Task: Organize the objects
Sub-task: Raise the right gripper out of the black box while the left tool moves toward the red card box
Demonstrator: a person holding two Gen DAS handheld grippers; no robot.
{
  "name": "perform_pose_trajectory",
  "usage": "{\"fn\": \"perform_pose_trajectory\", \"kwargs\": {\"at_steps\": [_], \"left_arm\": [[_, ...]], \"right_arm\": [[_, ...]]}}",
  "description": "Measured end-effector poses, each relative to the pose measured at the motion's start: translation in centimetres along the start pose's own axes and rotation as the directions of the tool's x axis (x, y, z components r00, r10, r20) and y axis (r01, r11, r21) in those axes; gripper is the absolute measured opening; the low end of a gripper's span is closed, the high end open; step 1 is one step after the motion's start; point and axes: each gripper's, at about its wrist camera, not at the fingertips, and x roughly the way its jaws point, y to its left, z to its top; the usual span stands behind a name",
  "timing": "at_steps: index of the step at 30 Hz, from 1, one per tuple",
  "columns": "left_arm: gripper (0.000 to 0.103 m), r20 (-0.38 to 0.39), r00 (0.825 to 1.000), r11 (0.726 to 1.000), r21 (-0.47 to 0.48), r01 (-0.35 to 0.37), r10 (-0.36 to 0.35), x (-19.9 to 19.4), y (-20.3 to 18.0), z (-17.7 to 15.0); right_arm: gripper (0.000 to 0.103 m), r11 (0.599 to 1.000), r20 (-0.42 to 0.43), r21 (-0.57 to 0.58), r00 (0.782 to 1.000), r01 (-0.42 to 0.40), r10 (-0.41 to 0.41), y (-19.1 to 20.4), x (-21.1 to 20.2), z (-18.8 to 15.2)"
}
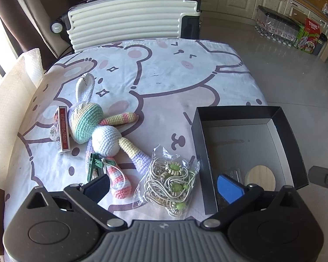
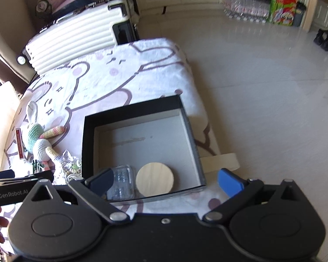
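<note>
A black box [image 1: 196, 128] [image 2: 88, 131] stands on the table's right side. In it lie a round wooden disc [image 2: 154, 179] [image 1: 261, 177] and a clear plastic case [image 2: 122, 182]. Left of the box lie a bag of beaded cord [image 1: 171, 180], a crocheted rabbit [image 1: 94, 126] [image 2: 39, 139], a green clip [image 1: 94, 164] and a red and white card box [image 1: 63, 128]. My left gripper [image 1: 164, 187] is open and empty, just above the bag. My right gripper [image 2: 164, 182] is open and empty, over the box's near edge.
The table wears a cloth with pink bear drawings [image 1: 164, 76]. A cream suitcase [image 1: 129, 21] stands behind it. A cushion [image 1: 8, 100] lies at the left edge. Boxes and bottles [image 1: 295, 32] line the far cabinets across the tiled floor [image 2: 262, 87].
</note>
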Motion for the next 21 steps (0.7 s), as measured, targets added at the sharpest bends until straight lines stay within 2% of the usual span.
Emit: {"fn": "perform_pose_trajectory", "kwargs": {"at_steps": [8, 15, 21], "left_arm": [[0.103, 0.041, 0.999, 1.000, 0.011, 0.012, -0.012, -1.0, -0.1, 0.1], [0.103, 0.101, 0.994, 0.998, 0.040, 0.043, -0.047, -2.5, -1.0, 0.5], [0.103, 0.126, 0.990, 0.997, 0.046, 0.065, -0.070, -3.4, -1.4, 0.6]], "right_arm": [[0.103, 0.999, 0.076, -0.017, 0.997, 0.031, -0.030, -0.8, -2.1, -0.5], [0.103, 0.995, 0.099, -0.055, 0.992, 0.080, -0.075, -1.1, -2.6, -0.6], [0.103, 0.995, 0.119, -0.044, 0.990, 0.088, -0.082, -1.6, -3.1, -0.5]]}}
